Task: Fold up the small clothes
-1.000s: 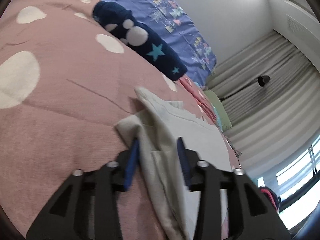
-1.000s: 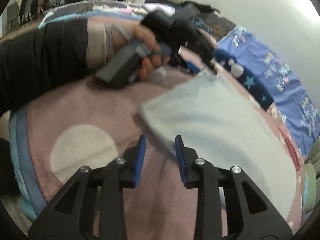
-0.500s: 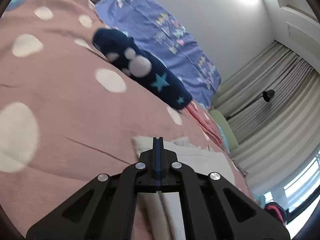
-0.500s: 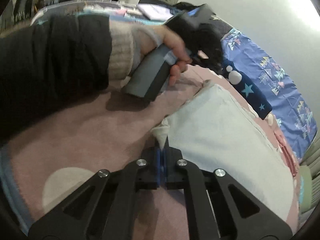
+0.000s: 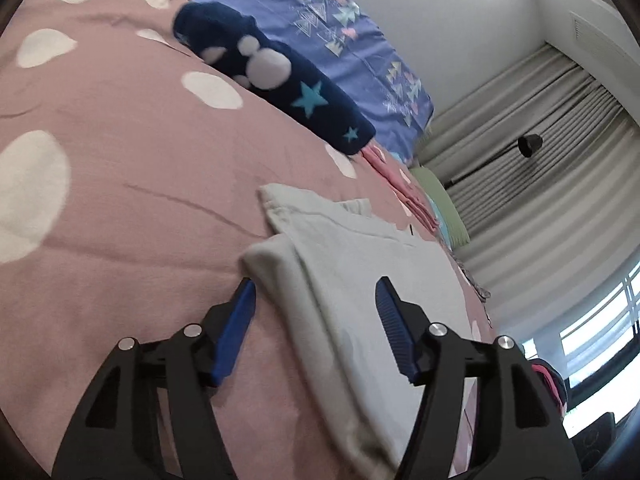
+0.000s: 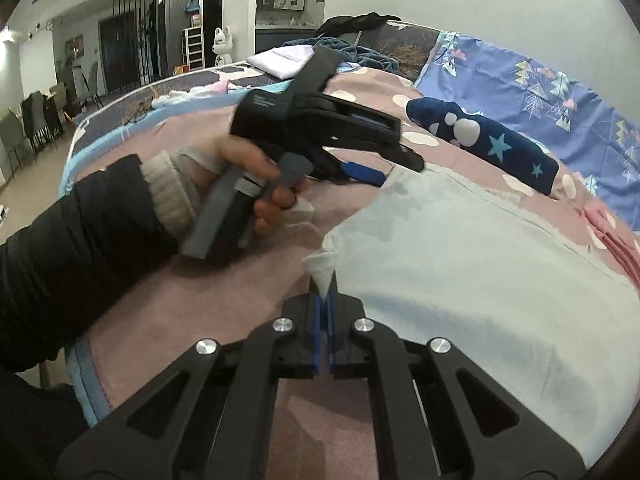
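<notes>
While left hand (image 6: 248,168) steadies left gripper (image 5: 316,300), jaws opening, pale garment's (image 5: 360,264) folded corner between blue pads (image 5: 240,320), not pressed. Garment spread mid-bed on pink dotted bedspread (image 5: 120,160), navy star cushion (image 5: 304,96) toward far edge. Right gripper (image 6: 324,300) pinched tight on garment's near corner.

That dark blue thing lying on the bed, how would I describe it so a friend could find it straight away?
Start from the pink bedspread with white spots and look towards the lilac sheet with little triangles along the wall. Where the two meet lies a long navy plush cushion. It is the only dark thing there, with white paw marks and turquoise stars, unlike the plain pale garment nearer the grippers.
</notes>
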A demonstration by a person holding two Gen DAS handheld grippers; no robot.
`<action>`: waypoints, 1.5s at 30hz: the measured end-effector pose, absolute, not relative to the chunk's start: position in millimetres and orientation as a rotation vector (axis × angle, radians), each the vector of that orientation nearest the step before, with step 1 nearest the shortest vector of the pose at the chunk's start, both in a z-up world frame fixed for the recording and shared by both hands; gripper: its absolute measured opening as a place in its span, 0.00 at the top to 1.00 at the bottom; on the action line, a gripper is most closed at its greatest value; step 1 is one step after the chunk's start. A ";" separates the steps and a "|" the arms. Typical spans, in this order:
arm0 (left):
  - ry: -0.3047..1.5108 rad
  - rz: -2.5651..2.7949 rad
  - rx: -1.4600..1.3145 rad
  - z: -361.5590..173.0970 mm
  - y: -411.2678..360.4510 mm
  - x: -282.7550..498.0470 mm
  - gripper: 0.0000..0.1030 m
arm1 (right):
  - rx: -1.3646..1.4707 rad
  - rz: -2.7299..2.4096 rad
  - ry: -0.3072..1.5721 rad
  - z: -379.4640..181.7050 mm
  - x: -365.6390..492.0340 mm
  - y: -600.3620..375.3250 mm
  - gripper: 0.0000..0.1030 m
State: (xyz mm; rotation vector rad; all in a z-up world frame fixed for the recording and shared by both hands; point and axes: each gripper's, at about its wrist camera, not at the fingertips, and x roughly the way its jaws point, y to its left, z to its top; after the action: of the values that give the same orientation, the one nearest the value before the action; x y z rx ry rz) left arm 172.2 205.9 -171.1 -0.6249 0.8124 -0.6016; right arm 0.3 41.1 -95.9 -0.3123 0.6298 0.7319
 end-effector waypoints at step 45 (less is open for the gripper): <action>0.877 -0.588 -0.585 -178.1 177.7 212.3 0.93 | -0.599 0.527 0.527 -127.7 -2.6 83.3 0.97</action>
State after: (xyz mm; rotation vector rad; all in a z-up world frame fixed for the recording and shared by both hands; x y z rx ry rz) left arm 212.3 177.7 -178.1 -0.5853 0.8766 -0.5882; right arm -2.6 83.3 -127.7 -0.5989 0.5267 0.5268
